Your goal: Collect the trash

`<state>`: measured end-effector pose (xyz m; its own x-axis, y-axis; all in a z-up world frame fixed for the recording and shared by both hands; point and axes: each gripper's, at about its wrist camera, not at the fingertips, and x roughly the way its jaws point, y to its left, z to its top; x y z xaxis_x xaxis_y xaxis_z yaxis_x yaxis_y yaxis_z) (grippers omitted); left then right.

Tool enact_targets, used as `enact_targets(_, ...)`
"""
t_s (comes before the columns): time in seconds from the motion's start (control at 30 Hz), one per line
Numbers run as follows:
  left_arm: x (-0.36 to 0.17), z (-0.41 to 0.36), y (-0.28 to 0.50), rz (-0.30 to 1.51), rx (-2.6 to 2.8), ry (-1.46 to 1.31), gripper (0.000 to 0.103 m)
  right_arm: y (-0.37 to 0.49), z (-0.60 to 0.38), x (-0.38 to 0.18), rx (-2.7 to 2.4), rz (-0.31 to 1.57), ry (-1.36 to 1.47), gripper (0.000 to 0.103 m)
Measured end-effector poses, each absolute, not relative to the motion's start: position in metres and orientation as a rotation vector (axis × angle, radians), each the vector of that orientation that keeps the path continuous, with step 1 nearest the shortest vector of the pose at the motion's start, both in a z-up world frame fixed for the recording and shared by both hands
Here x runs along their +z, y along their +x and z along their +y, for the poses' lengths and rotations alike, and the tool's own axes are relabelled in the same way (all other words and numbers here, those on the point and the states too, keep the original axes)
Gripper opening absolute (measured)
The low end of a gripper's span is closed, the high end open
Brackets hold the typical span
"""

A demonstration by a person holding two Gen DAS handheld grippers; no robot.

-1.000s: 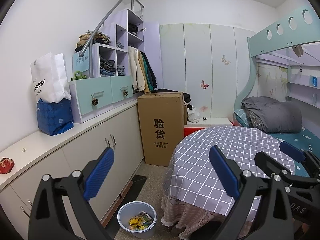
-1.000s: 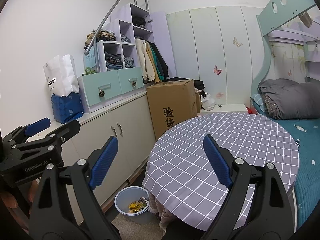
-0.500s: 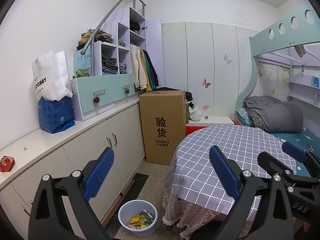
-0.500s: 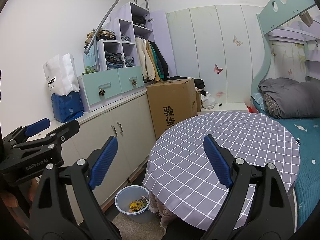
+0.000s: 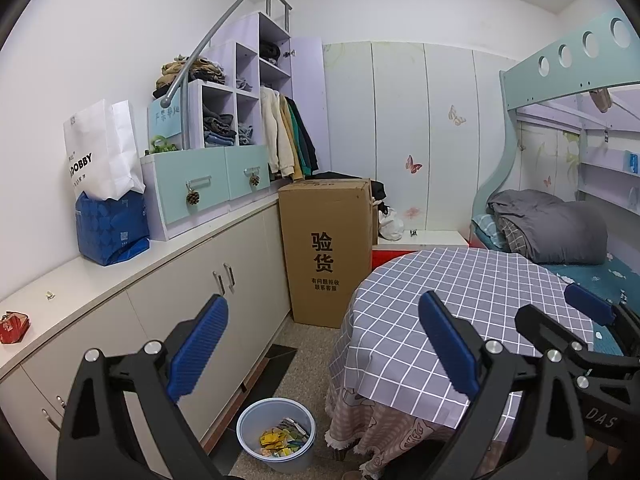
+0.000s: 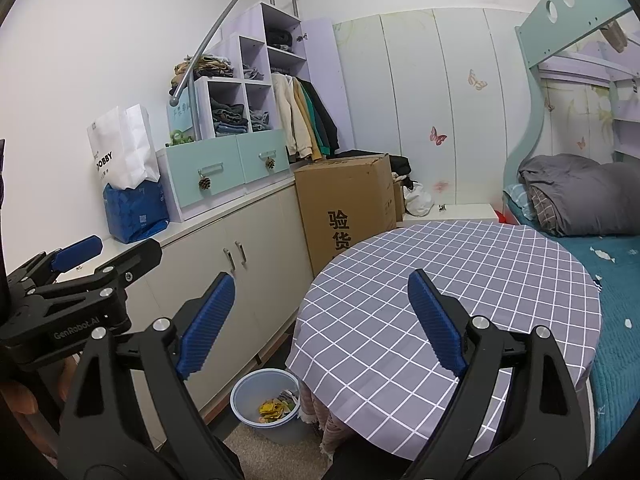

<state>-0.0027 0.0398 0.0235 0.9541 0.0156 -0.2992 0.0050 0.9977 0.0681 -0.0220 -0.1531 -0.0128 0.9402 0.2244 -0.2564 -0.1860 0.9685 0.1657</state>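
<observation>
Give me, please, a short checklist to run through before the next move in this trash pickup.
1. Left gripper open and empty: ok.
2. Right gripper open and empty: ok.
3. Trash bin upright on the floor beside the round table, with room left above the wrappers: ok.
4. Trash left to collect: a red wrapper lies on the cabinet counter, so not ok.
5. Checkered tabletop free of trash: ok where visible.
6. Floor under the table free of trash: cannot tell.
</observation>
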Motion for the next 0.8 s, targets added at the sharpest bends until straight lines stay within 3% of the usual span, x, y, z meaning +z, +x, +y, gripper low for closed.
enact_targets(0.8,0.011,0.043,0.008,0.343,0.007,0.069,0.094,-0.017,-0.162,-0.024,0.205,0.307,0.161,0.087)
